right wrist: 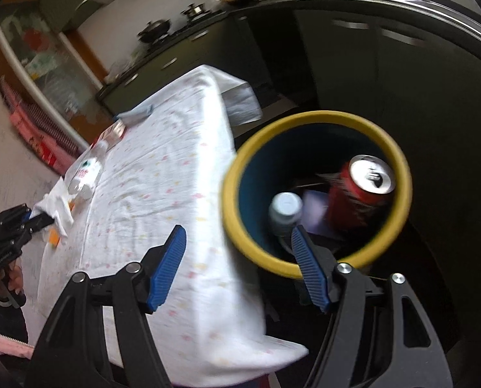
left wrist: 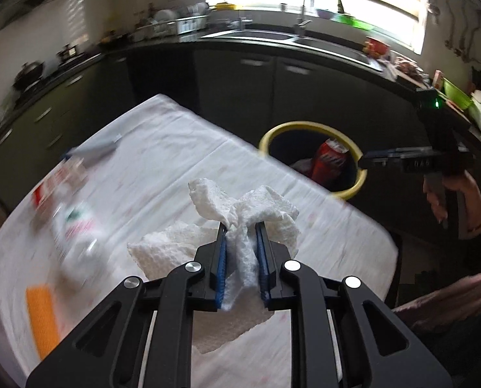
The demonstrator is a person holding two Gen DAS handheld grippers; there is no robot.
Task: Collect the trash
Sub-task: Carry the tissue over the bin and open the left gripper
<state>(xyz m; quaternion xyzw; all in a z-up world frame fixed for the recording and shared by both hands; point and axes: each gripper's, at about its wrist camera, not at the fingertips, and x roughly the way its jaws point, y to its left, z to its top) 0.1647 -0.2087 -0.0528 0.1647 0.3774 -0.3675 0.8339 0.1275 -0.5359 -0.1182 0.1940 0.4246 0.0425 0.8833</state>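
My left gripper (left wrist: 241,226) is shut on a crumpled white paper towel (left wrist: 266,207), held just above the white tablecloth (left wrist: 176,148). In the right wrist view the same left gripper (right wrist: 37,220) shows at the far left with the paper towel (right wrist: 58,203). My right gripper (right wrist: 237,230) is open with nothing between its fingers, over the table's edge beside the yellow-rimmed bin (right wrist: 318,118). In the bin lie a red can (right wrist: 360,194) and a capped bottle (right wrist: 284,210). The left wrist view shows the bin (left wrist: 305,126), the can (left wrist: 331,158) and the right gripper (left wrist: 365,161) next to it.
On the table's left part lie a white bottle (left wrist: 75,232), an orange piece (left wrist: 41,317), a red-and-white pack (left wrist: 56,181) and a grey-blue flat item (left wrist: 95,150). Dark kitchen cabinets (left wrist: 272,90) and a sink counter stand behind the bin. The picture is motion-blurred.
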